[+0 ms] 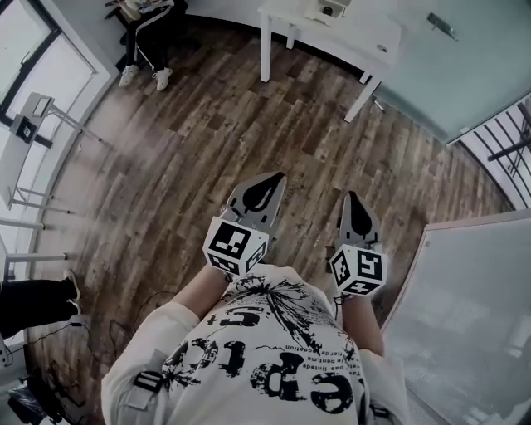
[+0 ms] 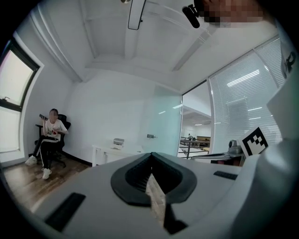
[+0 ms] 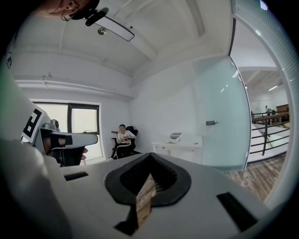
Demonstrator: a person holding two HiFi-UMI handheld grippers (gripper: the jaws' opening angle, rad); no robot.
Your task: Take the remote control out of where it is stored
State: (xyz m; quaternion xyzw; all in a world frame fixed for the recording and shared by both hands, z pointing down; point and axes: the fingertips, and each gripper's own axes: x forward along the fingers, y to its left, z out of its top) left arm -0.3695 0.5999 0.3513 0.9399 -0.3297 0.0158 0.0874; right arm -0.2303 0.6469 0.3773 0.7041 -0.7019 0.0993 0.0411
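While carried low in front of the torso, pinched fully together and gripping nothing: left tool (image 1: 274, 178) at the centre of the head view, right tool (image 1: 354, 199) just to its right. Borne out by both gripper views, with only a sliver of floor planks showing through the thin slit between the pads. Probably held closed and pointed forward simply for moving about, with nothing within reach to take. Set side by side, near but not touching, marker cubes tucked close against the printed white shirt (image 1: 274, 357) at the bottom of the frame.

Directly under the tools, bare wooden floor (image 1: 207, 141) and nothing else. Further out, at the top of the head view, a white worktop (image 1: 353, 35) against the wall, carrying a small boxy device (image 1: 328, 8), too small to identify. At the upper left, a seated person (image 1: 149, 37) on a dark chair, well apart. Along the right edge, a pale framed panel (image 1: 465, 315).

No remote control in sight in any view, nor any obvious drawer, box or holder for it. Judged as the very start: storage place not yet found, approach not yet made. Next, likely a search toward the worktop, opening a tool only on arrival
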